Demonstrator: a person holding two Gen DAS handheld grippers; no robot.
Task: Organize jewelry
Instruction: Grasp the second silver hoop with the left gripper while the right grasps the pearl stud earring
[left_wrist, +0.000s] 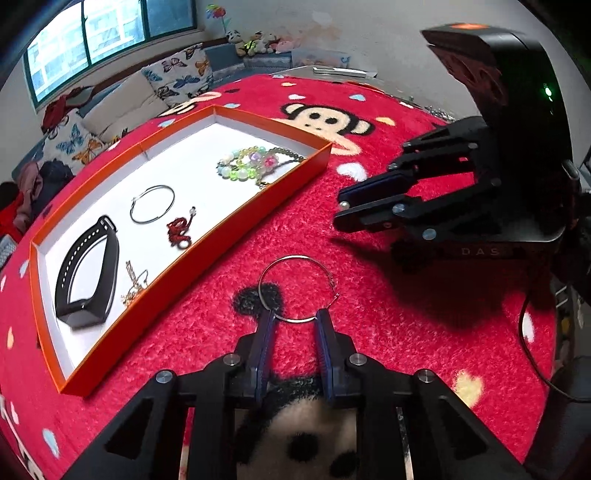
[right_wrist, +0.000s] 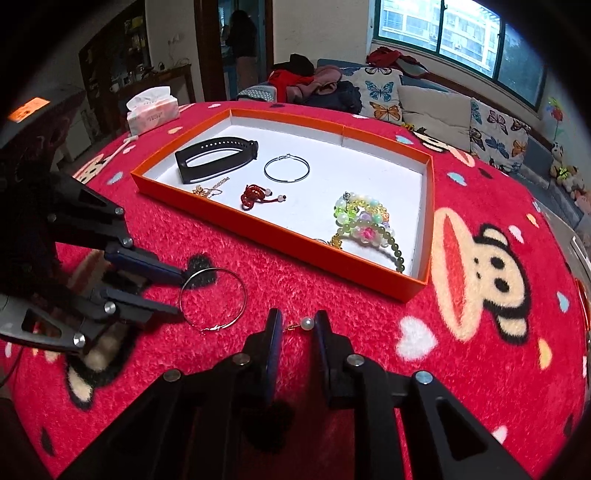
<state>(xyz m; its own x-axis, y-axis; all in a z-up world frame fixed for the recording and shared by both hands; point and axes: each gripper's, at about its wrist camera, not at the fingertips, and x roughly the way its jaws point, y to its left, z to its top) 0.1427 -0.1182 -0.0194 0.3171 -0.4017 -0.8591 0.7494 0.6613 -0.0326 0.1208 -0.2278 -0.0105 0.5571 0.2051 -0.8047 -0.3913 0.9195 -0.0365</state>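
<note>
A silver hoop earring (left_wrist: 295, 257) lies on the red plush blanket, and my left gripper (left_wrist: 295, 319) is shut on its near edge, one fingertip on each side of the wire. The right wrist view shows this hoop (right_wrist: 245, 295) in the left gripper (right_wrist: 180, 293) too. My right gripper (right_wrist: 298, 325) is shut on a pearl earring (right_wrist: 307, 324) with a gold hook, held above the blanket. The orange tray (left_wrist: 221, 236) with a white floor holds a black watch band (left_wrist: 88, 273), a second hoop (left_wrist: 173, 195), a red knotted cord (left_wrist: 179, 230), bead bracelets (left_wrist: 251, 162) and a gold chain (left_wrist: 135, 284).
The red monkey-print blanket (right_wrist: 480, 369) covers the round table. A tissue pack (right_wrist: 151, 110) stands at the table's far left edge. A sofa with butterfly cushions (right_wrist: 384, 92) runs behind the table. A black cable (left_wrist: 524, 332) hangs off the right side.
</note>
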